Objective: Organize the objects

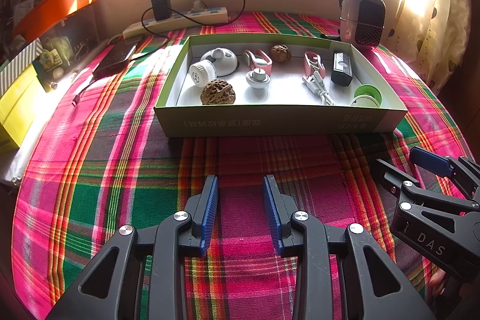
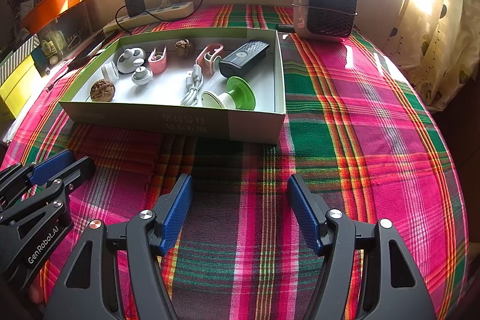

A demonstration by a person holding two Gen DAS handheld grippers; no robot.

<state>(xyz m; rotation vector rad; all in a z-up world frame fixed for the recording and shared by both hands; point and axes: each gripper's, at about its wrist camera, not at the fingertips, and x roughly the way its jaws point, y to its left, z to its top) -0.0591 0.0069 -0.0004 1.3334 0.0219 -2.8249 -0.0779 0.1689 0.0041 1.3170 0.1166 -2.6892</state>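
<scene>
The box (image 1: 279,122) sits far of us on the plaid cloth (image 1: 120,170), holding walnuts, clips, cable. Our left gripper (image 1: 240,185) and right gripper (image 2: 240,185) hover apart, empty. Reaching in carelessly, we might scatter the round walnut (image 1: 217,92).

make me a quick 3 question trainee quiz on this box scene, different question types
1. True or false: the shallow green cardboard box sits on the plaid cloth, ahead of both claws.
2. How many brown wrinkled walnuts lie in the box?
3. Which item lies nearest the box's front right corner? A) black rectangular device B) green and white spool C) white coiled cable

Key
1. True. The left claw and right claw are both open and empty over bare cloth.
2. Two: one walnut at the front left, one at the back.
3. B
</scene>
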